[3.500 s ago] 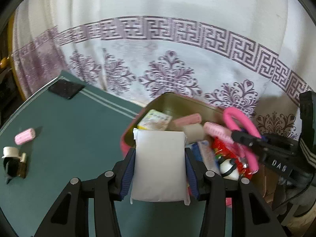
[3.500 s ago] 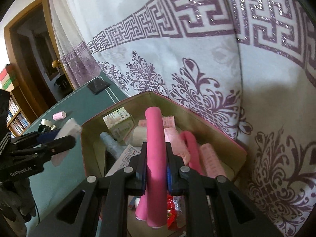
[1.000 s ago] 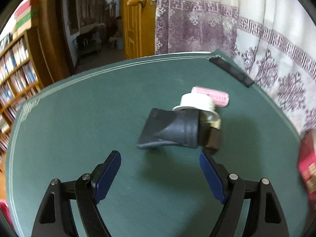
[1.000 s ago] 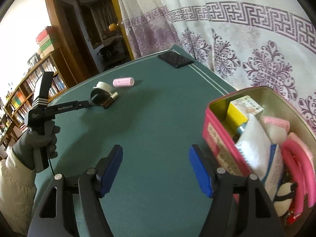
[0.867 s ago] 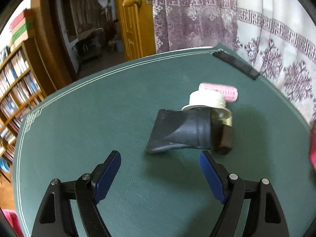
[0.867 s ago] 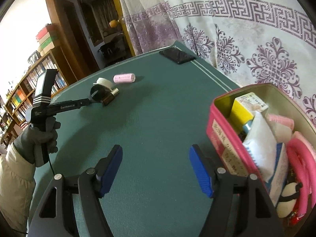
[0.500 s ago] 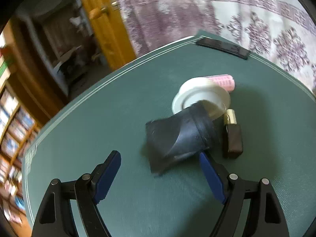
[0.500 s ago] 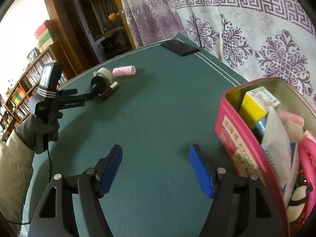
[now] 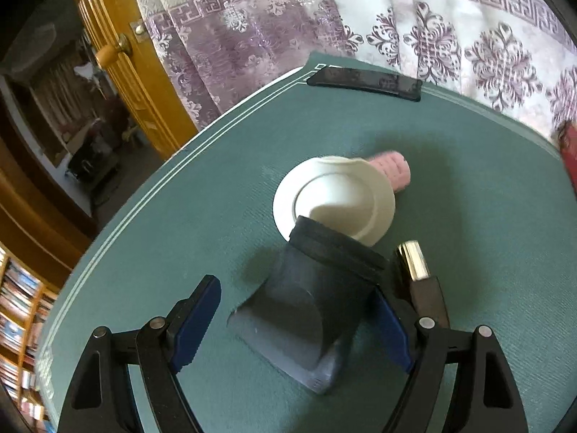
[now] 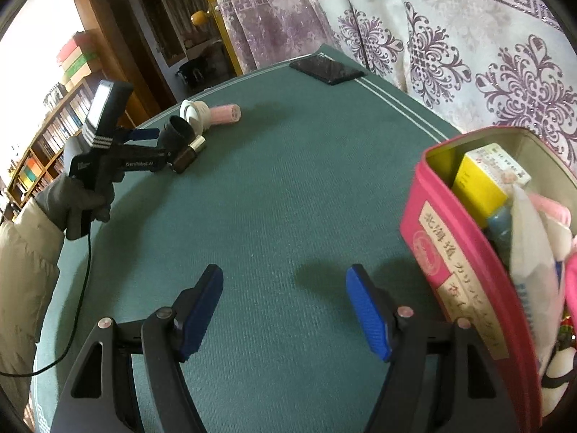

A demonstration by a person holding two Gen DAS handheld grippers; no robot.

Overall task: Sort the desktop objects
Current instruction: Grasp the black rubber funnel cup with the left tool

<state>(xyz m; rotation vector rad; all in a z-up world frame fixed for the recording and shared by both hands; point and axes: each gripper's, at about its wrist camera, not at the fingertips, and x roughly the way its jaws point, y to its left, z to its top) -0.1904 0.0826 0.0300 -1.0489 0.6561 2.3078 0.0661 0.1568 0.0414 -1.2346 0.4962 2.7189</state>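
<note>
Matte black flared nozzle (image 9: 306, 310) between wide-spread left tool (image 9: 295, 321); right tool (image 10: 285, 310) agape, empty.

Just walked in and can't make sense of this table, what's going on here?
A person is sorting clutter into a pink tin. The left gripper is open around a dark nozzle lying by a white cap, a pink roller and a small brown bottle. The right gripper hovers open and empty near the tin.
</note>
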